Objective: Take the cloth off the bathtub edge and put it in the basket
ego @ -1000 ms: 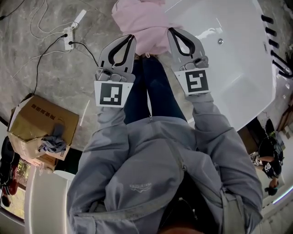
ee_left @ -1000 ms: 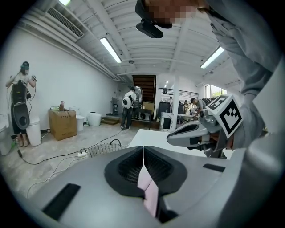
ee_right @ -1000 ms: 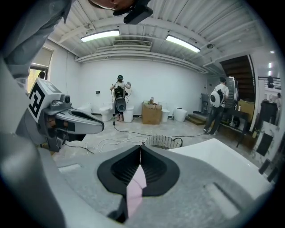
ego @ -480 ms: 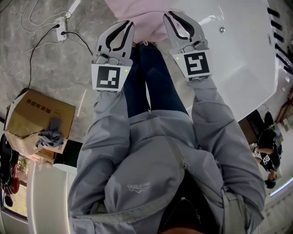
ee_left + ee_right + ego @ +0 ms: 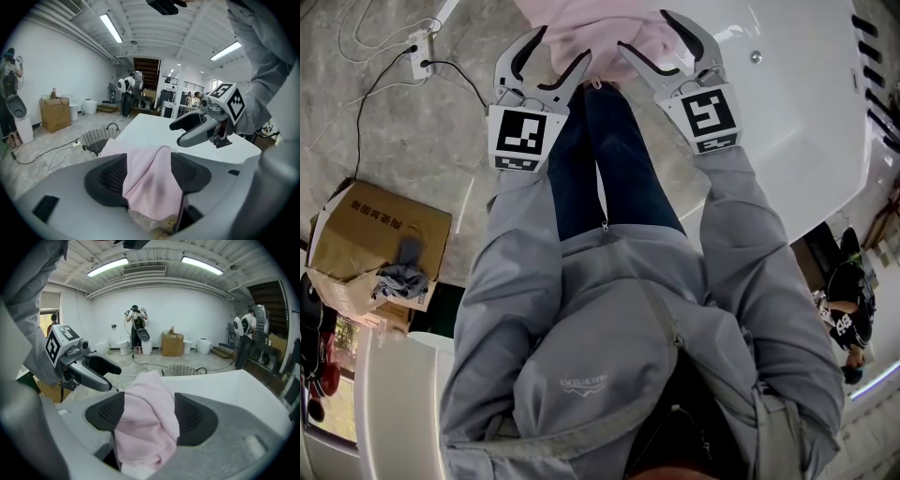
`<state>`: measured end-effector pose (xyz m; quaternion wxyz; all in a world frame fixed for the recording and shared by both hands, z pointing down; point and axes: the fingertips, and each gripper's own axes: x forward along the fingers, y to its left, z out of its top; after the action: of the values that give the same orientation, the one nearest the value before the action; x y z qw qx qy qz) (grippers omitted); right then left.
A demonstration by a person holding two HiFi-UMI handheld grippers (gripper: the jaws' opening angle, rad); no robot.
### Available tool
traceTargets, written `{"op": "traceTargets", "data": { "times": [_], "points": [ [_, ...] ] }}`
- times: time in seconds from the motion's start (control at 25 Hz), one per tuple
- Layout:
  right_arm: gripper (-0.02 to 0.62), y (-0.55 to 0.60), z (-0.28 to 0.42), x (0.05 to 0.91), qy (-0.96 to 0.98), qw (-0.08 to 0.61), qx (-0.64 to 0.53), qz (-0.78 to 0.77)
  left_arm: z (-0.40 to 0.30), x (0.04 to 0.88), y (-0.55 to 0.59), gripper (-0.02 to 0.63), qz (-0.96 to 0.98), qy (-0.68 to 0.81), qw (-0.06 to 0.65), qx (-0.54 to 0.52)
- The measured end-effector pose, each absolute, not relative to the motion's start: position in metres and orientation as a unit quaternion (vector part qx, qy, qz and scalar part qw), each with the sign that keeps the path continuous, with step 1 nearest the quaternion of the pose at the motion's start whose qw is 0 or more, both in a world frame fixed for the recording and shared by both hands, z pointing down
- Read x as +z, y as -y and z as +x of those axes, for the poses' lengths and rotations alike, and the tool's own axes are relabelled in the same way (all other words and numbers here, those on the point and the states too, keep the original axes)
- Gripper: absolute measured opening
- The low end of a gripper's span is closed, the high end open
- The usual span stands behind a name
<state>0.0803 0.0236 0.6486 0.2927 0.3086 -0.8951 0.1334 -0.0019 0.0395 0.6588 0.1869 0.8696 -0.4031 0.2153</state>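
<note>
Grey stone floor fills the left of the head view, and the white bathtub takes the upper right. One pink cloth lies draped over the tub's edge at the top centre.

Both of my tools are on it. The left gripper and the right gripper each have their fingers spread wide, with cloth lying in the gap. Neither is pinching it yet.

My worry is the bite. If either pair closes on only a loose fold, I judge the cloth could slide out on the lift and drop to the floor. Pulling the two grippers apart could also tug it out of one of them.

The basket sits on the floor beyond the cloth, at the left middle of the left gripper view. A trailing corner might catch its rim or land outside it. A power strip with cords lies at the upper left, near that path.

My count: one cloth, one bathtub, one basket, two grippers, one cardboard box at the lower left.
</note>
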Motion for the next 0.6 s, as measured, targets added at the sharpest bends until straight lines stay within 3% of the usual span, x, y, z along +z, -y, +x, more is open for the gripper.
{"op": "traceTargets", "data": {
  "times": [0.28, 0.6],
  "points": [
    [0.454, -0.034, 0.088, 0.680, 0.894, 0.347, 0.153, 0.239, -0.001, 0.687, -0.041, 0.335, 0.869, 0.370, 0.191, 0.266],
    [0.500, -0.042, 0.096, 0.737, 0.872, 0.419, 0.201, 0.154, -0.003, 0.728, -0.039, 0.370, 0.855, 0.332, 0.223, 0.332]
  ]
}}
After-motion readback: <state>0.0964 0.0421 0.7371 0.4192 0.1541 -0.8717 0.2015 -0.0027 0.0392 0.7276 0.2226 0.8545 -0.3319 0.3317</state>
